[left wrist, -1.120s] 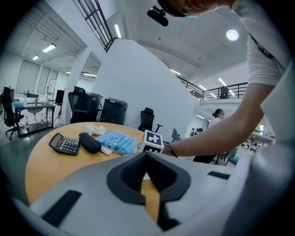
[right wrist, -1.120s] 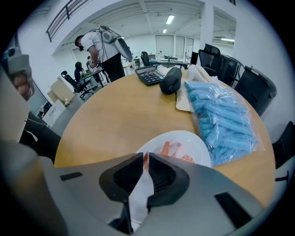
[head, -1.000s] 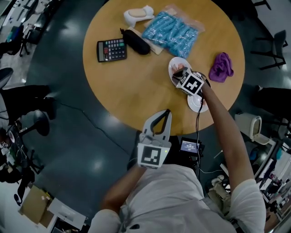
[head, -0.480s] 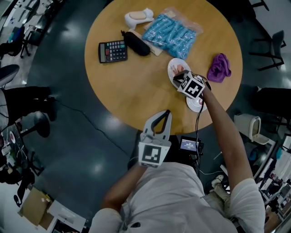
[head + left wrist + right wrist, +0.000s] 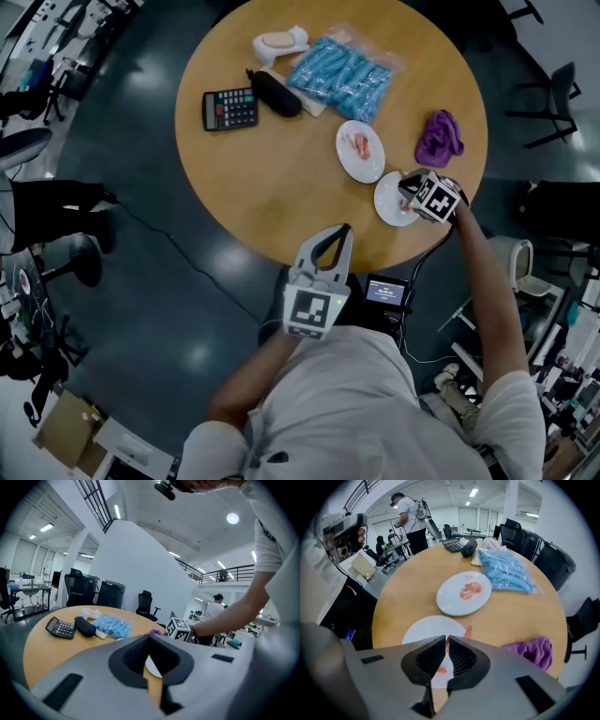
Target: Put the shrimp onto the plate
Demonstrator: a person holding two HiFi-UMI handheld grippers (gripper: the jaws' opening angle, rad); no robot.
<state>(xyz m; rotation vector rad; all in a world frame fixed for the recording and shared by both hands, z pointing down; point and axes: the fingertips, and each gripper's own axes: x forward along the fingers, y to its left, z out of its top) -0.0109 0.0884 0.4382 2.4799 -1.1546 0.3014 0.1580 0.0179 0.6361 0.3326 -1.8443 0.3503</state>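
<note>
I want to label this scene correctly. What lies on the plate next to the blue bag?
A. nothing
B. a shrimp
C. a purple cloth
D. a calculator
B: a pink shrimp lies on the plate beside the blue bag.

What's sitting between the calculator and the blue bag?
A black pouch, on a pale board, between calculator and blue bag; the head view shows it.

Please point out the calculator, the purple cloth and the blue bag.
calculator [image 5: 230, 109]: head view, on its keypad.
purple cloth [image 5: 439, 139]: head view, middle of its folds.
blue bag [image 5: 339, 77]: head view, centre of the bag.
</note>
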